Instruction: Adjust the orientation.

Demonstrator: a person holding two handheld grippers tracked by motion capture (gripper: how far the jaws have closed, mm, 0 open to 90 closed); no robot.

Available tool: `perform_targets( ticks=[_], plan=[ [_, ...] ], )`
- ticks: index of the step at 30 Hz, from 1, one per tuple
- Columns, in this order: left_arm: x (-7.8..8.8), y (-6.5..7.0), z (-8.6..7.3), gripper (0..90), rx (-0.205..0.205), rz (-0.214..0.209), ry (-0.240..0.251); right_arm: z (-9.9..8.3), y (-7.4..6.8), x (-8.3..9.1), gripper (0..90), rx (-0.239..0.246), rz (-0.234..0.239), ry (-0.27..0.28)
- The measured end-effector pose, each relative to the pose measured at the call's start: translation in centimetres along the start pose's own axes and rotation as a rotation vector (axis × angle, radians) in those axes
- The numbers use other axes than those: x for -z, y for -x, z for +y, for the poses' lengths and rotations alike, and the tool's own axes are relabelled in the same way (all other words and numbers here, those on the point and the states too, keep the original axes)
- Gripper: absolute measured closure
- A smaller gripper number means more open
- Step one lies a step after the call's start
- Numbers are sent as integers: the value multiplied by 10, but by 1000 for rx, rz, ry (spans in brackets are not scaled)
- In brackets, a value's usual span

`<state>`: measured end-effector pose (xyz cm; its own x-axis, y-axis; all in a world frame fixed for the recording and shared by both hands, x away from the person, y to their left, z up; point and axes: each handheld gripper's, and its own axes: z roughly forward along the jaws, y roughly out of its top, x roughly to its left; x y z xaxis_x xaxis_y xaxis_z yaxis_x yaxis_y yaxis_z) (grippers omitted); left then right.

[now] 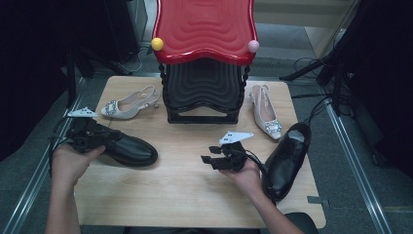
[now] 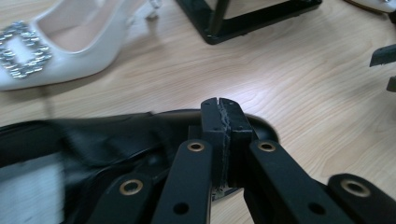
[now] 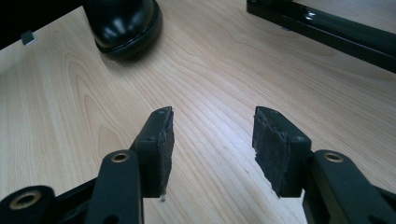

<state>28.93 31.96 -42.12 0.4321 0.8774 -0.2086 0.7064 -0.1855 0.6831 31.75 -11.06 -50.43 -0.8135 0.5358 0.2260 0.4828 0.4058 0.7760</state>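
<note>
A: How is the left gripper point(image 2: 223, 109) seen?

B: Its jaws are pressed flat together, nothing visible between the pads. It is held over the rear opening of the glossy black leather lace-up shoe point(image 1: 127, 147), which lies on its sole at the left of the pale wooden table point(image 1: 185, 195), toe pointed to the right.

A: And the right gripper point(image 3: 212, 140)?

B: Its jaws are spread, with bare wood between them. It is held low near the table's middle, close to the second black leather shoe point(image 1: 287, 158) at the right edge.

A: What else is placed there?

B: A white slingback heel with a crystal buckle point(image 1: 127, 105) is found behind the left shoe, its twin point(image 1: 265, 113) at the right, and a red-topped black rack point(image 1: 204, 58) between them.
</note>
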Motion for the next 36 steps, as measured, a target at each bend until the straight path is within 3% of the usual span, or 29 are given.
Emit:
perform_targets(
  ticks=[5,9,13,17,20,25,33,36],
  plan=[
    [11,-13,-3,900,12,32,15,3,-1,-7,497,5,14,-17],
    [20,-29,-3,899,41,91,33,4,-2,-11,497,5,19,-20],
    [20,-44,-9,899,60,170,15,4,-3,-15,497,9,22,-30],
    [15,-59,-19,899,91,191,6,3,-4,-17,497,5,21,-39],
    [6,-69,-26,899,123,182,-22,3,-4,-17,496,8,17,-42],
    [-8,-70,-28,899,124,157,-64,2,-4,-17,497,11,16,-43],
    [-12,-70,-33,899,140,118,-53,2,-4,-17,497,18,16,-45],
    [-14,-69,-35,900,134,77,-56,2,-4,-18,497,19,15,-49]
  ],
)
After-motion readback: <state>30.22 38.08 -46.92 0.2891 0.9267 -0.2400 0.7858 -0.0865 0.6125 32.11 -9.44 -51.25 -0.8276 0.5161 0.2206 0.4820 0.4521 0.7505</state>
